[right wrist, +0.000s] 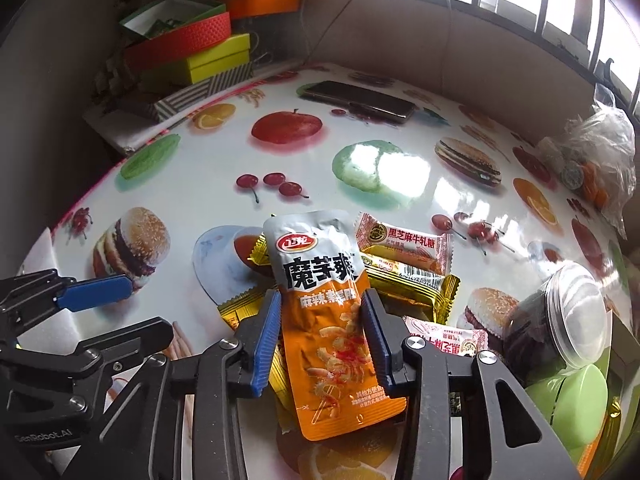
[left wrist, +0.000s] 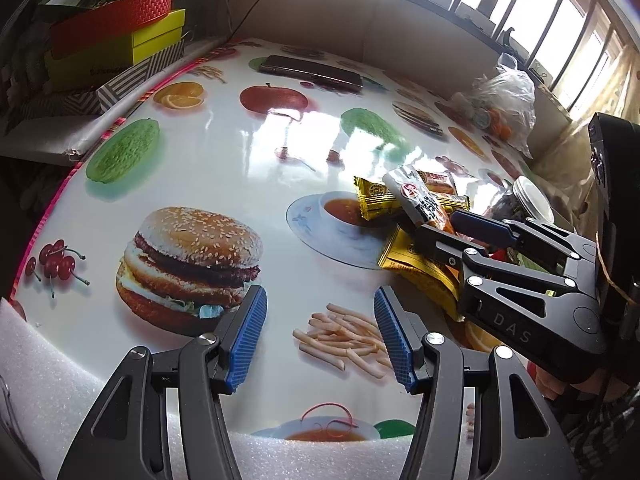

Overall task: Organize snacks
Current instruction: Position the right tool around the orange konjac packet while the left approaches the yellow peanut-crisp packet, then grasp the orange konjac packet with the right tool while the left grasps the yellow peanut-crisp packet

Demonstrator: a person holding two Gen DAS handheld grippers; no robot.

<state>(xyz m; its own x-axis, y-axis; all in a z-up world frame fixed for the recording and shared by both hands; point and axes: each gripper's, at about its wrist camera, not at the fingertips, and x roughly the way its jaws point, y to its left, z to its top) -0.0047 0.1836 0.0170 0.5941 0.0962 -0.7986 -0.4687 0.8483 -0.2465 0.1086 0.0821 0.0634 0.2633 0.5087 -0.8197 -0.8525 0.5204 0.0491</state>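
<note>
Two grippers work over a glossy table [right wrist: 400, 184] printed with burgers, fruit and fries. The right gripper [right wrist: 325, 340] has its blue pads against both long edges of a grey-and-orange snack pouch [right wrist: 320, 280], which lies on top of a small heap at the middle of the right wrist view; the pads look pressed to the pouch, so I judge it gripped across its narrow width, the sensible way to lift a flat, limp packet. No earlier picture lets me say more about how that grip came about.

Under the pouch, gold-wrapped bars [right wrist: 416, 284] fan out toward three o'clock, and a red-and-white candy [right wrist: 404, 240] sits at about one o'clock. A clear jar with a pale lid [right wrist: 560, 312] lies on its side at four o'clock. A phone [right wrist: 360, 100] rests near twelve o'clock, well apart from the snacks.

The left gripper [left wrist: 320, 336] hangs above a bare stretch of table with its jaws apart and nothing between them, probably waiting its turn. From its camera the heap lies at two o'clock.

Stacked boxes [right wrist: 192, 52] at eleven o'clock may be where the snacks go, though that is only a guess.
</note>
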